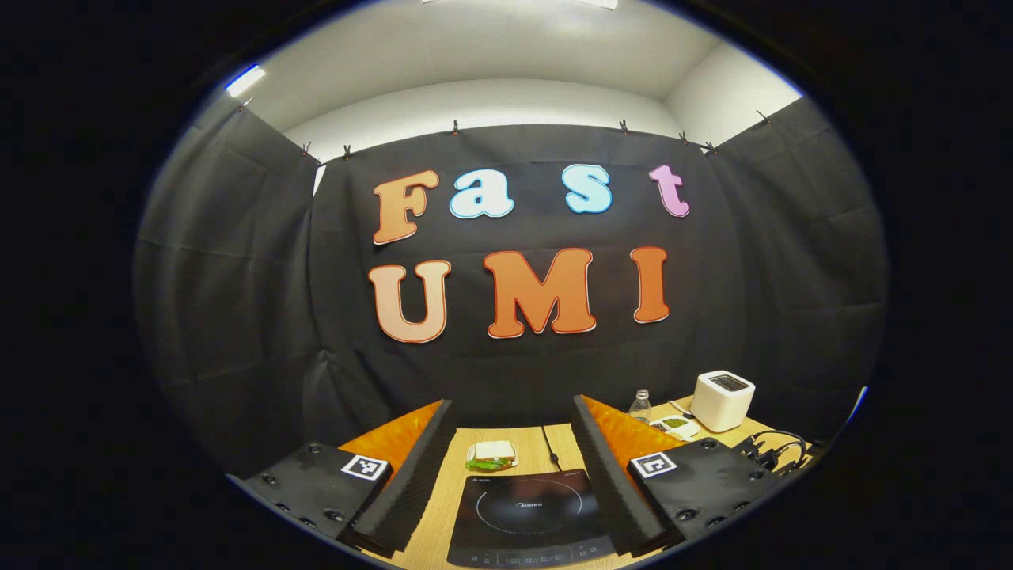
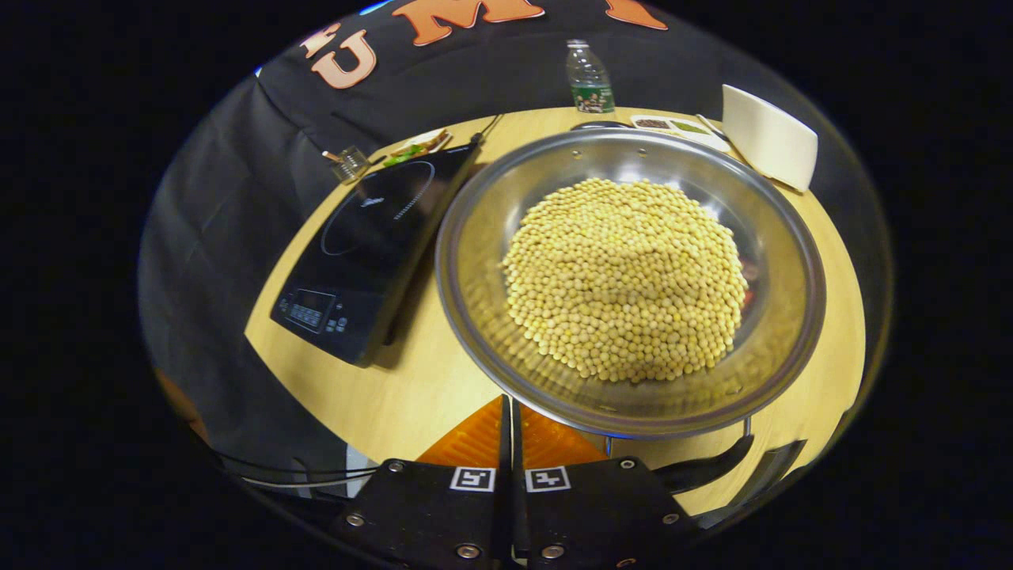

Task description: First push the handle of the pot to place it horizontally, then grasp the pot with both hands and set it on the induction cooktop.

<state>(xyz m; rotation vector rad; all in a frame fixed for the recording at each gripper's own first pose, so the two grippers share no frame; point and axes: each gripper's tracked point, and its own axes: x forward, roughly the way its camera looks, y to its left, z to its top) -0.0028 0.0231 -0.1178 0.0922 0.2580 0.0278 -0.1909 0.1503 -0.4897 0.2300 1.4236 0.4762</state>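
In the right gripper view the right hand-held gripper (image 2: pixel 508 443) has its two fingers pressed together with nothing between them, their tips just under the near rim of the pot (image 2: pixel 629 277), a wide steel pan heaped with pale beans (image 2: pixel 625 277). The pot's dark handle (image 2: pixel 700 469) pokes out beside the fingers, largely hidden beneath the rim. The pot sits on the wooden desk (image 2: pixel 411 388), just beside the induction cooktop (image 2: pixel 372 253). In the left gripper view the left hand-held gripper (image 1: pixel 513 431) is spread wide and empty, held above the cooktop (image 1: pixel 529 514). A sandwich (image 1: pixel 491 455), water bottle (image 1: pixel 640 405) and white toaster (image 1: pixel 722 400) stand toward the black cloth wall (image 1: pixel 237 317).
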